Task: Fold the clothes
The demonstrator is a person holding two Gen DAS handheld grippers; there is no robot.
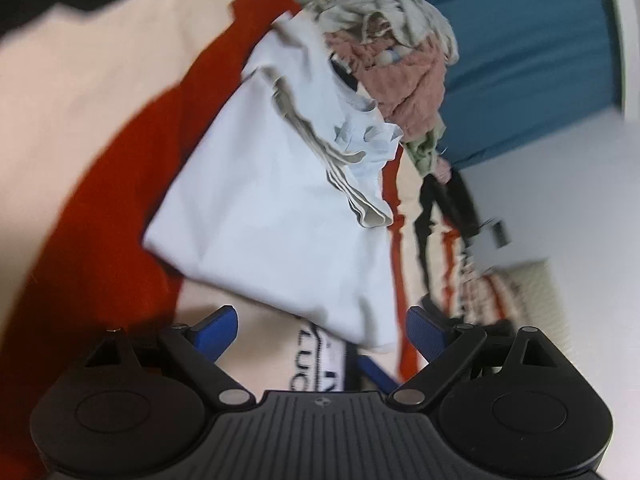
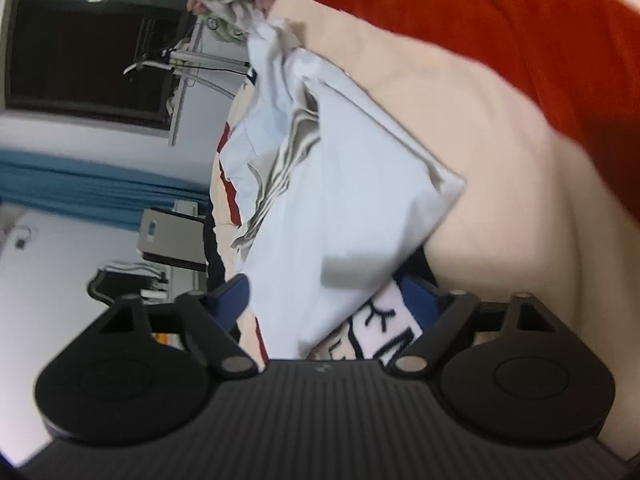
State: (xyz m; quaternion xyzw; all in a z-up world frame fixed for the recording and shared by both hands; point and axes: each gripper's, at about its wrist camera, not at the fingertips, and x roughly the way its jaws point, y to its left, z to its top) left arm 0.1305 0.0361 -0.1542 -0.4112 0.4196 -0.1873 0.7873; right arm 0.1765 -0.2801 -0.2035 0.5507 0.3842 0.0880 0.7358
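Observation:
A folded white garment (image 1: 276, 208) with grey-striped edging lies on a cream and red bed cover (image 1: 80, 112). It also shows in the right wrist view (image 2: 340, 208). My left gripper (image 1: 320, 334) is open, its blue fingertips (image 1: 218, 330) wide apart just short of the garment's near corner. My right gripper (image 2: 332, 300) is open, its blue fingertips (image 2: 234, 294) either side of the garment's near edge, not closed on it. A printed white cloth (image 2: 380, 332) lies under that edge.
A heap of unfolded clothes (image 1: 392, 52), pink, beige and green, lies beyond the garment. A blue curtain (image 1: 528, 60) and white wall stand behind. The right wrist view shows a dark window (image 2: 88, 40), a grey box (image 2: 172, 240) and a chair beside the bed.

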